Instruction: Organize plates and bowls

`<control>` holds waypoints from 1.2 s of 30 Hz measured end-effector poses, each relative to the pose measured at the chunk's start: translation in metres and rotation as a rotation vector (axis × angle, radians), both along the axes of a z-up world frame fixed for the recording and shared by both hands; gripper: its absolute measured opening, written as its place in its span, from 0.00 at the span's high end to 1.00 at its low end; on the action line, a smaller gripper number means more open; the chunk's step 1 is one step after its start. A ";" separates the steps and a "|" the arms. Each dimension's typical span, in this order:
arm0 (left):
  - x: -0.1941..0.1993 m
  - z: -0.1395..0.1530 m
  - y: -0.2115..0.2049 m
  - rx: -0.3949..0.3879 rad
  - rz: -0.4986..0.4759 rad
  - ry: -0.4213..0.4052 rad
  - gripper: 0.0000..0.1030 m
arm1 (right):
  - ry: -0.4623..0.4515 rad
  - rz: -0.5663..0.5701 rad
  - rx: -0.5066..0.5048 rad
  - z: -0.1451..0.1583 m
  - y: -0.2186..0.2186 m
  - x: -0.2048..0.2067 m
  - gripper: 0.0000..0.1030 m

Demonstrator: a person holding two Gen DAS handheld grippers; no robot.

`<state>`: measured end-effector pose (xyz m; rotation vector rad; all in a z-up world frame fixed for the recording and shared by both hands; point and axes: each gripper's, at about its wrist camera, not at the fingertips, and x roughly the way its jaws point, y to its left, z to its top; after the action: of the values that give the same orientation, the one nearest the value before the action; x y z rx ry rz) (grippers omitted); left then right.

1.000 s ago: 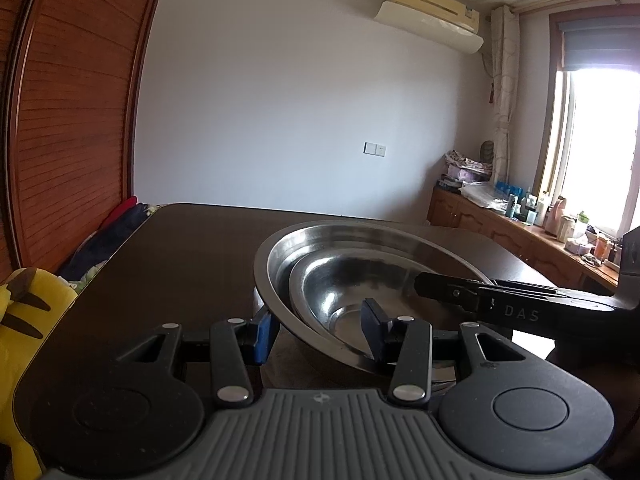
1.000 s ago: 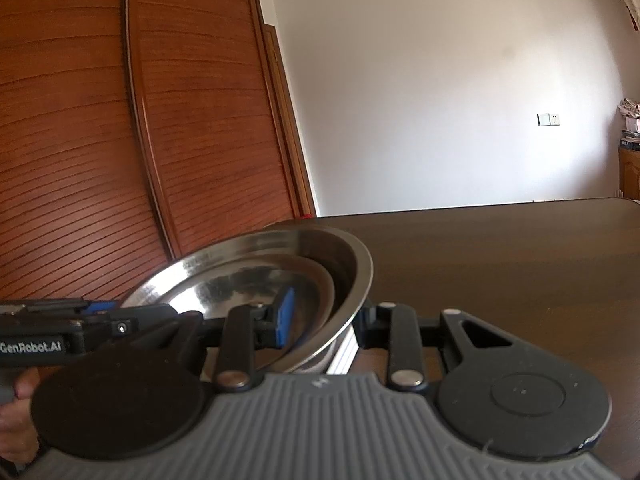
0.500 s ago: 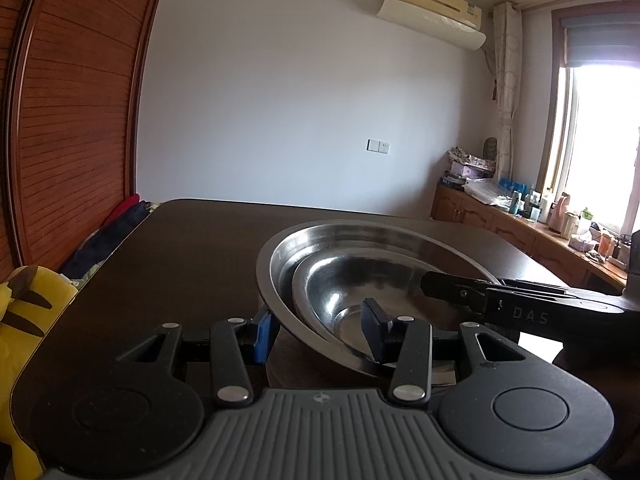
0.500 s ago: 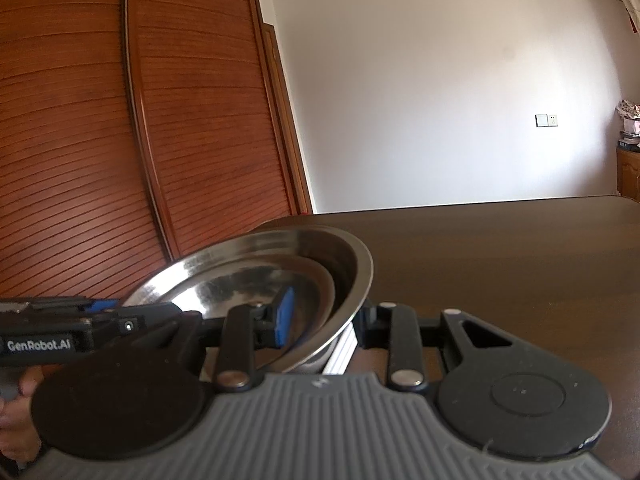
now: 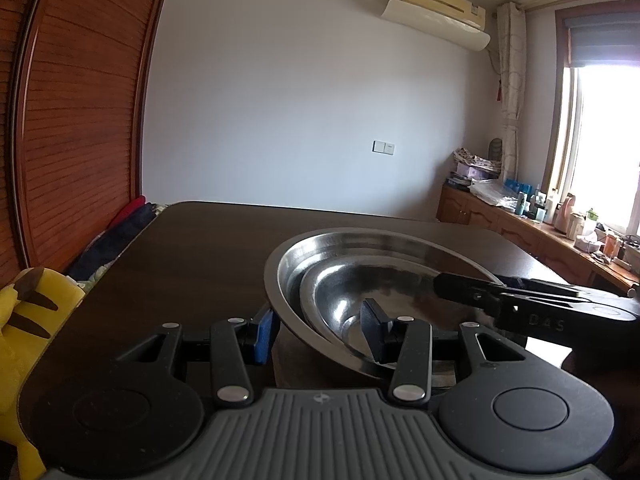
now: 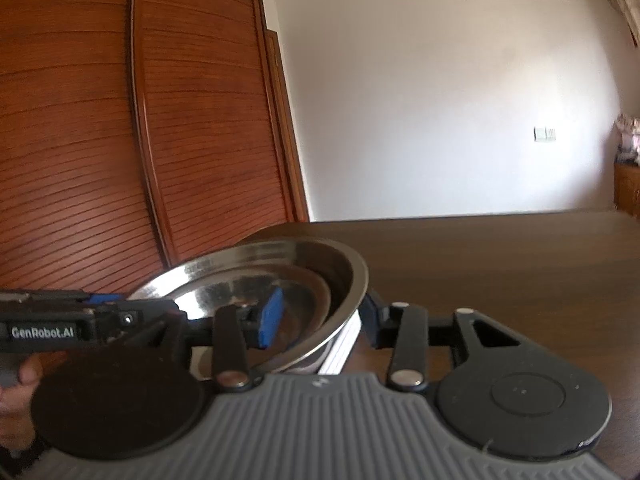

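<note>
Two steel bowls are nested, the outer bowl (image 5: 360, 238) around a smaller inner bowl (image 5: 340, 292). My left gripper (image 5: 318, 334) is shut on their near rim, with one blue pad outside and one inside. From the opposite side my right gripper (image 6: 320, 320) is shut on the same pair. It has a pad inside the inner bowl (image 6: 308, 292) and a pad against the outer bowl (image 6: 348, 276). The bowls tilt slightly above the dark table (image 5: 200, 248). A white ribbed edge (image 6: 340, 344) shows beneath them; I cannot tell what it is.
A yellow plush toy (image 5: 24, 320) sits at the table's left edge. A slatted wooden wardrobe (image 6: 120, 160) fills the left side. A sideboard (image 5: 560, 220) with bottles runs under the window. A hand (image 6: 20, 376) holds the left tool.
The bowls stay held by both grippers. The right wrist view has shifted and blurred a little, and the bowls sit slightly lower in it. The left view has barely changed.
</note>
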<state>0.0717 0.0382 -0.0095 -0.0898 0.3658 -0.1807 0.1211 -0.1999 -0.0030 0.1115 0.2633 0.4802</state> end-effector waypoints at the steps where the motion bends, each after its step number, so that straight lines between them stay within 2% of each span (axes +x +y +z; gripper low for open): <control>1: -0.001 0.001 0.000 0.005 0.004 -0.002 0.30 | -0.002 -0.003 0.001 0.001 -0.001 -0.001 0.57; 12: -0.012 0.023 0.005 0.060 0.052 -0.061 0.29 | -0.054 -0.051 -0.019 0.027 -0.026 -0.021 0.54; 16: -0.017 0.035 -0.001 0.074 0.050 -0.087 0.22 | -0.075 -0.074 -0.038 0.038 -0.034 -0.031 0.51; 19: -0.022 0.044 -0.010 0.088 0.043 -0.115 0.09 | -0.082 -0.099 -0.063 0.045 -0.040 -0.037 0.43; 20: -0.024 0.047 -0.012 0.090 0.043 -0.125 0.02 | -0.084 -0.109 -0.066 0.047 -0.042 -0.039 0.36; 21: -0.026 0.050 -0.016 0.091 0.044 -0.137 0.00 | -0.088 -0.119 -0.067 0.049 -0.044 -0.041 0.28; 24: -0.031 0.058 -0.026 0.100 0.056 -0.175 0.00 | -0.102 -0.147 -0.068 0.054 -0.052 -0.048 0.11; 28: -0.033 0.064 -0.039 0.135 0.088 -0.188 0.00 | -0.110 -0.190 -0.074 0.058 -0.060 -0.052 0.00; 36: -0.031 0.066 -0.058 0.181 0.122 -0.178 0.00 | -0.091 -0.256 -0.086 0.063 -0.065 -0.055 0.00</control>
<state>0.0403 -0.0202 0.0561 0.0824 0.1975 -0.0337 0.0662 -0.2649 0.0603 0.0387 0.1765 0.2187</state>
